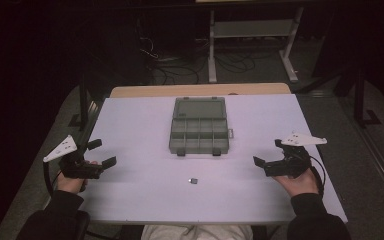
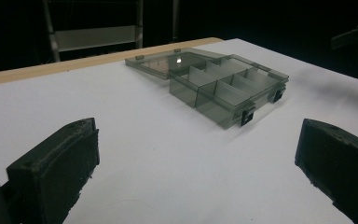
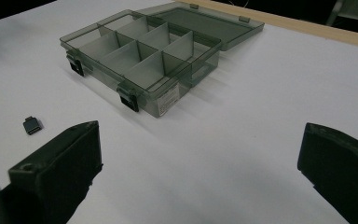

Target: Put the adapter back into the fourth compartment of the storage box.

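Both grippers are hovering with jaws spread wide and nothing between them. In the high view the left gripper (image 1: 101, 153) is sitting at the left edge of the frame and the right gripper (image 1: 266, 152) at the right, each pointing inward over the white table (image 1: 140, 200). A small dark part (image 1: 193, 180) is lying low in the centre of the frame, roughly midway between them, perhaps slightly nearer the right gripper. In the right gripper view it is showing at the left, its long axis running diagonally. Above the part an open box (image 1: 199, 134) is waiting, lid folded back toward the frame's top.
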Tool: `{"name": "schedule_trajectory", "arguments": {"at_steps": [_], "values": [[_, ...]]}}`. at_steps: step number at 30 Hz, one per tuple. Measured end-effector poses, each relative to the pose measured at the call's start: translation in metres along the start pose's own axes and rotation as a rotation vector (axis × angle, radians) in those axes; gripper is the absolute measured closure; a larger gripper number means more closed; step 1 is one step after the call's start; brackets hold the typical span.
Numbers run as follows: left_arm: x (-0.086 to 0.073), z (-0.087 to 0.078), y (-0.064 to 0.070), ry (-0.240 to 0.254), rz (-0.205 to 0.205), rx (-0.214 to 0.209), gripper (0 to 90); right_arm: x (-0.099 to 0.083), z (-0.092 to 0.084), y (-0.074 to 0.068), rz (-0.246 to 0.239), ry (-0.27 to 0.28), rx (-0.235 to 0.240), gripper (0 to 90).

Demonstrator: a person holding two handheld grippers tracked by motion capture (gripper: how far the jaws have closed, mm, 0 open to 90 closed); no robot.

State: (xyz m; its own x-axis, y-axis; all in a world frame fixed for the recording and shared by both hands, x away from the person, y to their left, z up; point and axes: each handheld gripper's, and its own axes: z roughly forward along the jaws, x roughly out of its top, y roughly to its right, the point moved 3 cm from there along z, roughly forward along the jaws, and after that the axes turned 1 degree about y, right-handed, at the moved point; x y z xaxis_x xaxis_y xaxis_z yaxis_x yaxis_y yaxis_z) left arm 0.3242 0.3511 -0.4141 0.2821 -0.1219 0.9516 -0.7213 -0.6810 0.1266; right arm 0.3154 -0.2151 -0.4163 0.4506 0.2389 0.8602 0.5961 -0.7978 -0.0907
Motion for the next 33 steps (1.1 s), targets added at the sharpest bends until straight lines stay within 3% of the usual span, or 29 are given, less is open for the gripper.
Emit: {"name": "schedule_trajectory", "arguments": {"at_steps": [11, 22, 33], "values": [[0.000, 0.001, 0.001, -0.004, 0.006, 0.004, 0.0, 0.002, 0.003, -0.004, -0.017, -0.024, 0.010, 0.0], [-0.001, 0.001, 0.001, -0.004, 0.003, 0.007, 0.0, 0.027, 0.012, -0.029, -0.102, -0.038, 0.065, 0.0], [-0.001, 0.000, 0.001, -0.002, 0.006, 0.008, 0.0, 0.034, 0.023, -0.043, -0.141, -0.080, 0.115, 0.0]]}}
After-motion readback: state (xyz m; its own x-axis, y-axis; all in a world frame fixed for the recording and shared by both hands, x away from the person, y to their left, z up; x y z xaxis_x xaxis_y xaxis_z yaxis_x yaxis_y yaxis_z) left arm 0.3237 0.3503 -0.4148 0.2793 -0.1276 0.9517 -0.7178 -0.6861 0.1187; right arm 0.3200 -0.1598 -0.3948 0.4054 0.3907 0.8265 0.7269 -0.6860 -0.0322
